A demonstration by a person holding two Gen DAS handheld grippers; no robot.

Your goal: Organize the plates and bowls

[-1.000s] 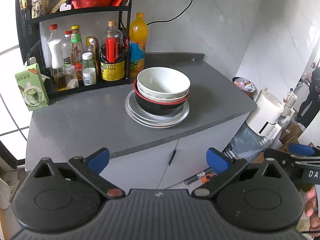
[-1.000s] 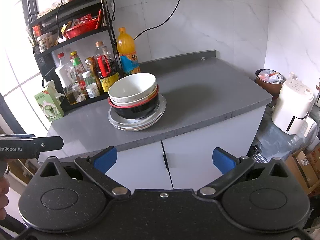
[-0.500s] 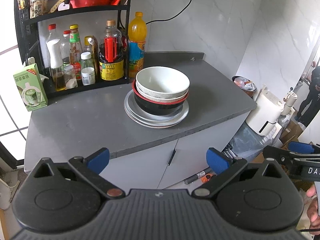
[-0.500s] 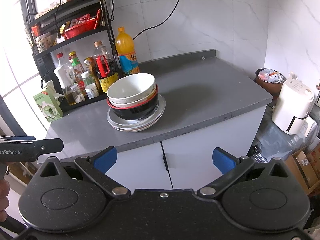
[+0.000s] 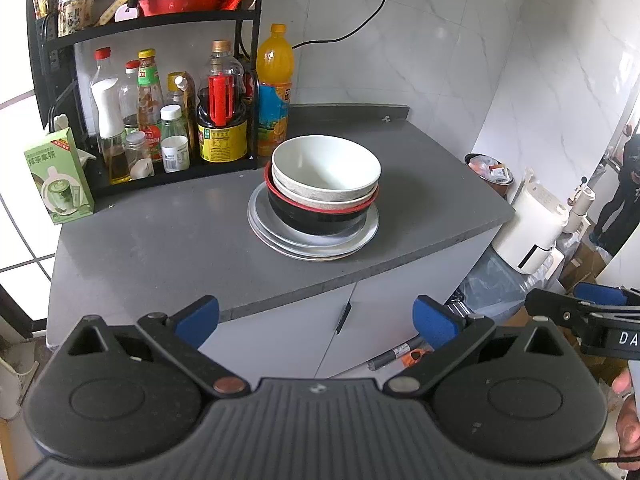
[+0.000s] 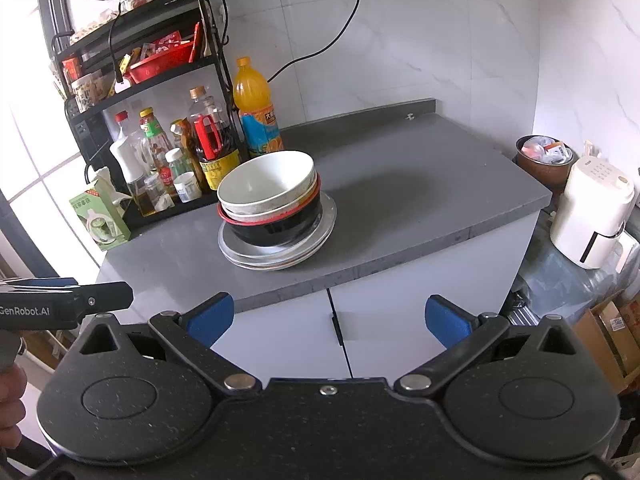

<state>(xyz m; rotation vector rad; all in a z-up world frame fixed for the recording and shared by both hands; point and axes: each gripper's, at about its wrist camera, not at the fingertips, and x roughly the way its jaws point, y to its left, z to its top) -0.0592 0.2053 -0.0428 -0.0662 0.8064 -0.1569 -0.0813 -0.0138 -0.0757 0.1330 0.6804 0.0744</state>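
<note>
White bowl (image 5: 326,168) nested atop a speckled one inside a red-rimmed black bowl (image 5: 320,216), all stacked on metal plates (image 5: 312,246) mid-counter (image 5: 160,248), at 12 o'clock from both tools. Likely ceramic or melamine: rigid, smooth, slick, chip-prone, heavy as a stack. Best pinched at the top rim, one wall between the fingers, lifted singly. Bottle rack (image 5: 160,120) at 10 o'clock. Left gripper (image 5: 316,316) and right gripper (image 6: 326,316) both spread wide, empty, well short of the counter edge.
</note>
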